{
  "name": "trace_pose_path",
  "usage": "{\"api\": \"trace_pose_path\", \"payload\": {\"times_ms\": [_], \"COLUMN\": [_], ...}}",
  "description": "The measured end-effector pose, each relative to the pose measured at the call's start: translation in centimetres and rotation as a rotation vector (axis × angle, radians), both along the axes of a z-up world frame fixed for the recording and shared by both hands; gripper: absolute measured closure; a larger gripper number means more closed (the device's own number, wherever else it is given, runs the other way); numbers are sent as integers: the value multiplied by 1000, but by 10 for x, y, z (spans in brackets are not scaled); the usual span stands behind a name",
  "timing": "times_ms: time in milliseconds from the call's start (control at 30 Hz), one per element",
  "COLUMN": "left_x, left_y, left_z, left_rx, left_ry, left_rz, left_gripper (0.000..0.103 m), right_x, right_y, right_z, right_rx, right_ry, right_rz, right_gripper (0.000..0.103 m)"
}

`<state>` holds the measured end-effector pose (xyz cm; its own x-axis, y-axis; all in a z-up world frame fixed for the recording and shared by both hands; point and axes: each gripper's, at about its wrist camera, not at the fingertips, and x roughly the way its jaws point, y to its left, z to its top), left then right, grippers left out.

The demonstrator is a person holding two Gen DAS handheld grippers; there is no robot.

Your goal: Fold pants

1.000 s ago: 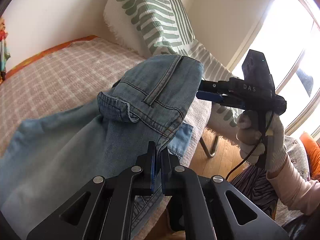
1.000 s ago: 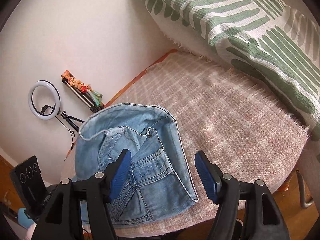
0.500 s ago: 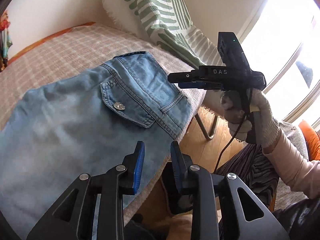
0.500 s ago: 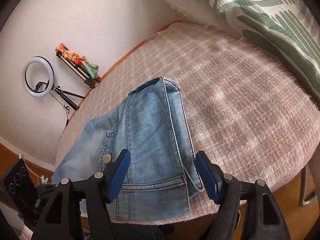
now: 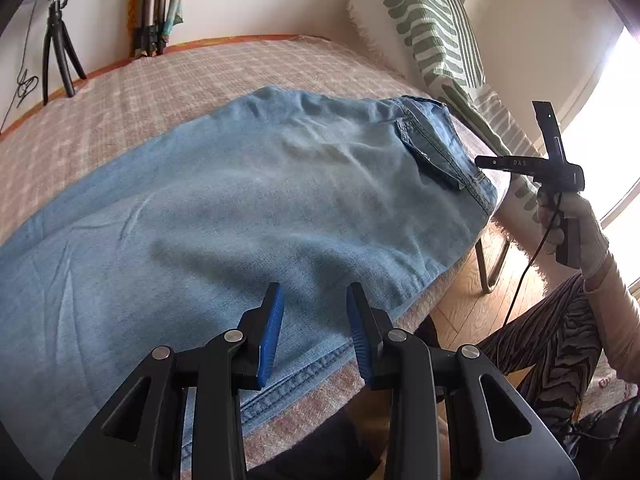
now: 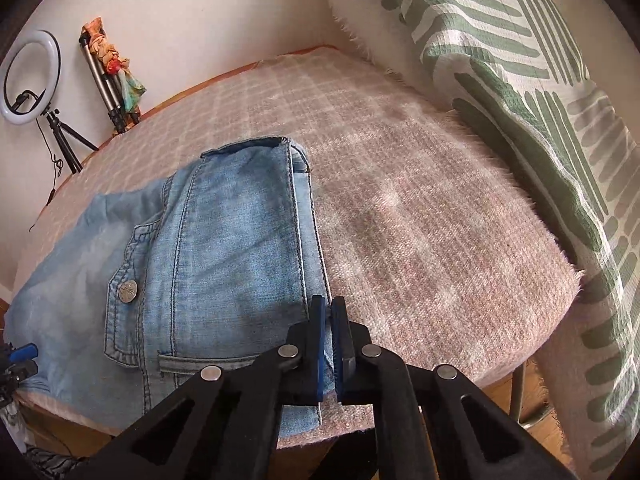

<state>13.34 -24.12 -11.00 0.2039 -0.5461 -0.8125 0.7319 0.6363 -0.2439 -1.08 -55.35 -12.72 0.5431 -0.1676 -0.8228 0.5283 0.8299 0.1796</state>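
Note:
Light blue denim pants (image 5: 248, 200) lie spread flat on a pink checked bed cover (image 5: 168, 80). In the right wrist view the waist end (image 6: 224, 248) with a pocket and a metal button (image 6: 127, 291) lies near the bed's front edge. My left gripper (image 5: 314, 320) is open and empty, just above the pants' near hem. My right gripper (image 6: 329, 326) is shut on the waistband edge of the pants; it also shows in the left wrist view (image 5: 486, 162) at the waist end.
A green-striped white pillow (image 6: 520, 80) leans against the wall at the bed's right end. A ring light on a tripod (image 6: 28, 80) and a second tripod (image 6: 112, 80) stand by the far wall. Wooden floor and a metal leg (image 5: 490, 268) lie beyond the bed edge.
The pants were lifted and bunched; they now lie flat. My left gripper let go, opened and drew back along the leg. My right gripper closed on the waistband edge.

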Motion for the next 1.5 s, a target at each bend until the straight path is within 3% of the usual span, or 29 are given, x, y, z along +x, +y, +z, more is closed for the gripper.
{"api": "trace_pose_path", "payload": {"times_ms": [67,133,267,500,600,767,900,1067,1133,1200,1300,1400,1500], "left_x": [-9,-13,-12,-28,-23,-23,-26,-28,-26,-25,-27,-30,-30], "left_y": [6,19,48,75,80,81,79,68,66,66,70,83,88], "left_z": [0,3,0,-7,-11,-9,-10,-16,-20,-19,-13,-2,-6], "left_rx": [18,31,45,109,136,127,104,131,142,133,108,44,43], "left_ry": [-11,-41,-45,-101,-127,-165,-150,-169,-172,-165,-165,-132,-99], "left_rz": [-28,-26,22,18,26,-6,-37,-77,-80,-74,-63,-46,-33], "left_gripper": [73,72,72,72,72,72,73,73,92,98,101,101,101], "right_x": [-1,2,11,27,34,42,44,46,50,51,54,51,50], "right_y": [4,22,81,188,226,262,276,286,289,292,293,284,280], "right_z": [9,20,34,29,17,-8,-17,-16,-15,-16,-17,-9,-13], "right_rx": [-4,-44,-129,-104,-123,-175,-255,-319,-329,-330,-314,-241,-216], "right_ry": [-35,-74,-109,-132,-95,-13,21,14,15,19,33,16,55], "right_rz": [25,80,251,665,791,899,931,935,941,956,958,964,987], "right_gripper": [93,72,69,62,62,62,63,63,69,77,95,97,95]}}
